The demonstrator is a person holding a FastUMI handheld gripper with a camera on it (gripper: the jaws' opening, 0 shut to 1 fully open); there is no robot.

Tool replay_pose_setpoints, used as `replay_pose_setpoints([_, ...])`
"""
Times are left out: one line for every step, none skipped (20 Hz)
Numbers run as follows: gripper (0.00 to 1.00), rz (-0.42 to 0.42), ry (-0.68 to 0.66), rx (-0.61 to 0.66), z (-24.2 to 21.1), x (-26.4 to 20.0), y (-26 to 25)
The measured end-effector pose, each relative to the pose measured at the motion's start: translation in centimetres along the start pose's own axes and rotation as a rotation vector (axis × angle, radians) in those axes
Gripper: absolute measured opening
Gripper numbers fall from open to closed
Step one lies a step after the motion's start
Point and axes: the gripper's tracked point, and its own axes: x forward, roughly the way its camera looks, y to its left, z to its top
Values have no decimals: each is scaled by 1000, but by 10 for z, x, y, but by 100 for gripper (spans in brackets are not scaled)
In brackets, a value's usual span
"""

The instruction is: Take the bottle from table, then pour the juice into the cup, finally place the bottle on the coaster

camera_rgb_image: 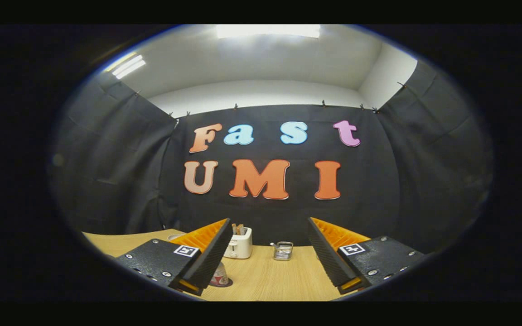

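Two black fingers point(206, 267) with orange backs are reaching over the wooden desk point(270, 280), spread wide apart, so the jaws point(268, 276) are standing released and gripping nothing. Peeking out just beside the left finger's tip, the bottle point(219, 275) is sitting on a dark coaster point(224, 285). Beyond the fingers, a white toaster point(239, 243) and a small wire basket point(282, 251) are resting near the black cloth wall.

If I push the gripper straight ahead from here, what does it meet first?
Probably the small wire holder at the far edge of the table, just ahead between the open gripper fingers; depth is unclear. The toaster sits beside it.
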Motion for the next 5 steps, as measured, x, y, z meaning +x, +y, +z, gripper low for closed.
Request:
replay_pose_setpoints([97, 4, 8, -2, -2, 2, 3])
replay_pose_setpoints([97, 5, 16, -7, -5, 5, 5])
replay_pose_setpoints([97, 6, 21, -13, -7, 8, 7])
replay_pose_setpoints([97, 5, 25, -13, -7, 10, 10])
replay_pose_setpoints([97, 9, 23, -11, -6, 11, 13])
